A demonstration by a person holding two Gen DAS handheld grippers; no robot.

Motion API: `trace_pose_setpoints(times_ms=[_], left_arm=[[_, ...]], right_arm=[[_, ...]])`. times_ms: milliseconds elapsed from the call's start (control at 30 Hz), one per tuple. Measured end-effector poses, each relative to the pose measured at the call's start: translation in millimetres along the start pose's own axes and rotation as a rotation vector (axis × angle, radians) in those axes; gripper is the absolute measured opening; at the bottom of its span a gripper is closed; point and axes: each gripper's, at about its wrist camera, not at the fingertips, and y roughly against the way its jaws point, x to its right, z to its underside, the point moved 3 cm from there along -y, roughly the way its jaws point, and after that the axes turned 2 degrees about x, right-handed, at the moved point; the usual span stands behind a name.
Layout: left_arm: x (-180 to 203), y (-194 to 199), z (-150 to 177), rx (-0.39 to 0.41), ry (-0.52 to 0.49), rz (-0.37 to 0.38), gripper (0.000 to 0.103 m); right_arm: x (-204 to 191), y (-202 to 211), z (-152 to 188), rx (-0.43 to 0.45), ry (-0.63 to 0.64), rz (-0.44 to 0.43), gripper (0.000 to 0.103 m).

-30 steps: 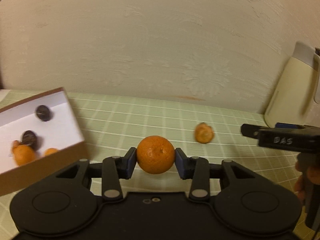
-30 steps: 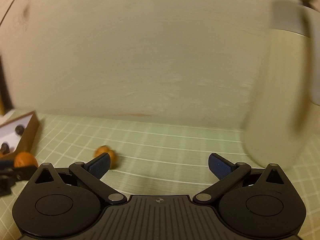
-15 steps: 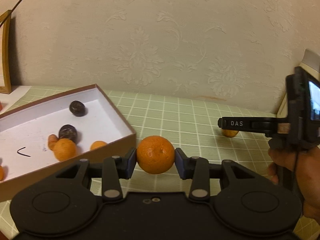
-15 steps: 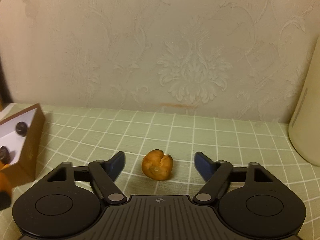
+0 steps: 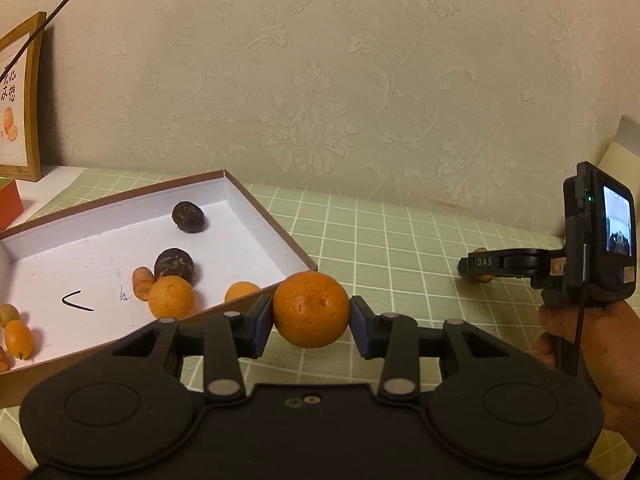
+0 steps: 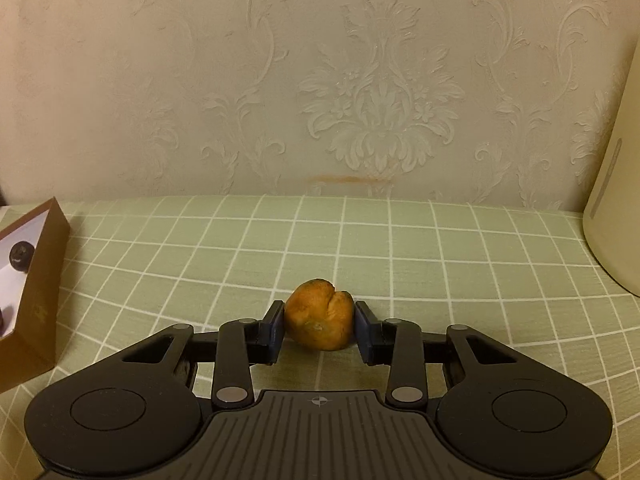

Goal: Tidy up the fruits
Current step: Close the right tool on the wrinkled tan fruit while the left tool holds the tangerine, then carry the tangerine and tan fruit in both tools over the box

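Your left gripper (image 5: 311, 317) was clamped on a tangerine (image 5: 311, 310) beside the box (image 5: 272, 222), presumably for dropping in. Your right gripper (image 6: 319, 327) was closing onto a wrinkled brown fruit (image 6: 319, 320) resting on the tablecloth (image 6: 440, 264); pad contact appeared made. The fruit's kind was unclear.

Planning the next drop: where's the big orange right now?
In the left wrist view, the big orange sits clamped in the left tongs, beside the box's near-right corner.
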Motion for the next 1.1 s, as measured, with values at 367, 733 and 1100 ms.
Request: trace_pose_setpoints(times_ms=[367, 733, 1100], left_arm=[[18.3, 3.8, -0.7, 0.012, -0.009, 0.034, 0.032], [19.8, 25.2, -2.0, 0.040, -0.041, 0.018, 0.032], [-35.9, 45.8, -4.3, 0.050, -0.002, -0.093, 0.032]], right_arm=[[4.2, 53.6, -14.1, 0.034, 0.073, -0.075, 0.037], [-24.6, 103.6, -8.9, -0.007, 0.239, -0.250, 0.037], [-71.9, 114.5, -3.6, -0.011, 0.315, -0.336, 0.037]])
